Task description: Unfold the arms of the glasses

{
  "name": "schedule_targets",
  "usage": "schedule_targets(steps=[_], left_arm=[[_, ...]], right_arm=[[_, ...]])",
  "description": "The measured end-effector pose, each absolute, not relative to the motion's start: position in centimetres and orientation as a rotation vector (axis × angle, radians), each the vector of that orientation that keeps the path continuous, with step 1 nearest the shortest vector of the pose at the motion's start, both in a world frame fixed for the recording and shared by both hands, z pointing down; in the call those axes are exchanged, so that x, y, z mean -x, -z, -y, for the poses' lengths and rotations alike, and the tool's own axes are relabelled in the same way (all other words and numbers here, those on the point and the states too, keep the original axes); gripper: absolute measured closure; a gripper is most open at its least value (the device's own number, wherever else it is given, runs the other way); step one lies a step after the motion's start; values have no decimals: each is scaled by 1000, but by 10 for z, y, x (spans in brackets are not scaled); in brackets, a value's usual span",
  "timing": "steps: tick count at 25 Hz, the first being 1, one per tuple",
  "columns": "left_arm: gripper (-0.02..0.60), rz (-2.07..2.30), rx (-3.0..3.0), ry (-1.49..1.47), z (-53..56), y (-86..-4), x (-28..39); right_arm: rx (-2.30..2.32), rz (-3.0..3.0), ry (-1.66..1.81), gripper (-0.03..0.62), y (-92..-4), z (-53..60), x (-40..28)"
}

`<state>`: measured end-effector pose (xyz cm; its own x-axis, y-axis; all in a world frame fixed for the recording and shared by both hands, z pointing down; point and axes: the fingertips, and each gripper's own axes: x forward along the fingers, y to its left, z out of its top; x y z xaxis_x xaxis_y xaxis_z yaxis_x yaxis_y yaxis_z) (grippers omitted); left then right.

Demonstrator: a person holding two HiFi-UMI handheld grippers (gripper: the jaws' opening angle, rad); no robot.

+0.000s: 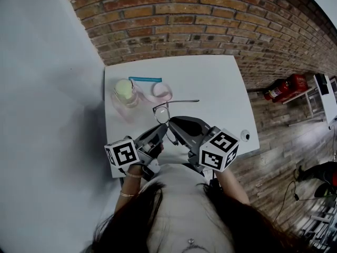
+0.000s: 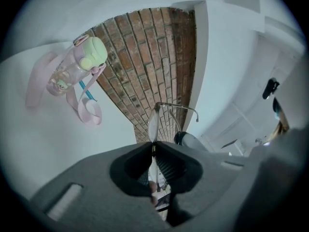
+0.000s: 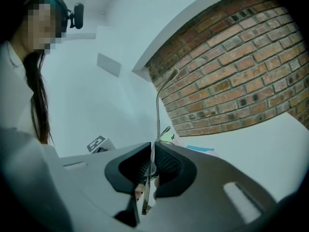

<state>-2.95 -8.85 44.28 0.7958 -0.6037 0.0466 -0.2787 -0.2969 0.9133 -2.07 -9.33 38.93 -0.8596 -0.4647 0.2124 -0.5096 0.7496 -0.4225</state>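
Glasses (image 1: 161, 112) held above desk (image 1: 221, 83), near front edge. Left gripper (image 1: 159, 132) jaws pinched on frame by lens. Right gripper (image 1: 174, 124) jaws pinched on thin metal piece, likely other arm; view poor. One arm (image 1: 184, 101) out straight toward right edge. Mid-unfold. Next: swing remaining arm open gently, frame held steady.

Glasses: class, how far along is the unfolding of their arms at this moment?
Done: one arm of the glasses already sticks out sideways from the front.
In hand: the left gripper and the right gripper are both shut on the glasses, which are held up between them.
Left: the second arm is hidden between the grippers, so I cannot tell whether it is open.
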Motion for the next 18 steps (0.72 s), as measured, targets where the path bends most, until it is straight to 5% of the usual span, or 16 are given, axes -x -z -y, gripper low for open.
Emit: schedule_targets(steps=[18], left_arm=[[558, 592, -1698, 522, 89, -439, 31]], right_arm=[[-772, 2927, -657, 562, -370, 91, 11]])
